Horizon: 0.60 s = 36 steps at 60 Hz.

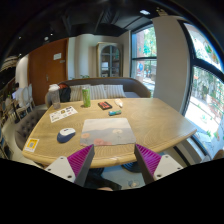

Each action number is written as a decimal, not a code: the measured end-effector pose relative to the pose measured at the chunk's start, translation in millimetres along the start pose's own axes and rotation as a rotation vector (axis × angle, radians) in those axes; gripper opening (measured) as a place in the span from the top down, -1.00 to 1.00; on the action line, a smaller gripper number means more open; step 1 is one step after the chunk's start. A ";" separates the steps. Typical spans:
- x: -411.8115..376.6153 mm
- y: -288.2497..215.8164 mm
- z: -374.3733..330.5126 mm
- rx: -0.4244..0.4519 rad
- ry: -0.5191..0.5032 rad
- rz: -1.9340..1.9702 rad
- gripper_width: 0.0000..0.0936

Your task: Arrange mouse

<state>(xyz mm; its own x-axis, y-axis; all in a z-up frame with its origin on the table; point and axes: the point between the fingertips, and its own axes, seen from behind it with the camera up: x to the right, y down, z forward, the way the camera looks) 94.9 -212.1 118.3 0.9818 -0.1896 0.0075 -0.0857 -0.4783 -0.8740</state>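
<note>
Tongs hanging apart, gripping nothing. Mouse sitting on counter ahead-left of left finger, long axis running roughly sideways.

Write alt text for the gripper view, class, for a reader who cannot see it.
A handheld gripper with purple-padded fingers, open and empty, hovers at the near edge of a rounded wooden table. A blue-and-white computer mouse lies ahead to the left, beside a grey rectangular mouse mat. Beyond them are a green bottle and a sofa by large windows.

Gripper jaws wide apart
</note>
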 end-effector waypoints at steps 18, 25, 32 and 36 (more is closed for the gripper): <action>-29.7 -2.9 39.9 -0.005 -0.059 -0.021 -0.78; -86.7 16.6 71.2 -0.041 -0.167 -0.053 -0.78; -145.4 38.4 106.9 -0.085 -0.252 -0.074 -0.78; -179.4 50.0 123.5 -0.112 -0.301 -0.077 -0.78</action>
<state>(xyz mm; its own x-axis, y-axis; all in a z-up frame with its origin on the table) -64.6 -96.1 13.2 0.9907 0.1051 -0.0870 -0.0107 -0.5758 -0.8175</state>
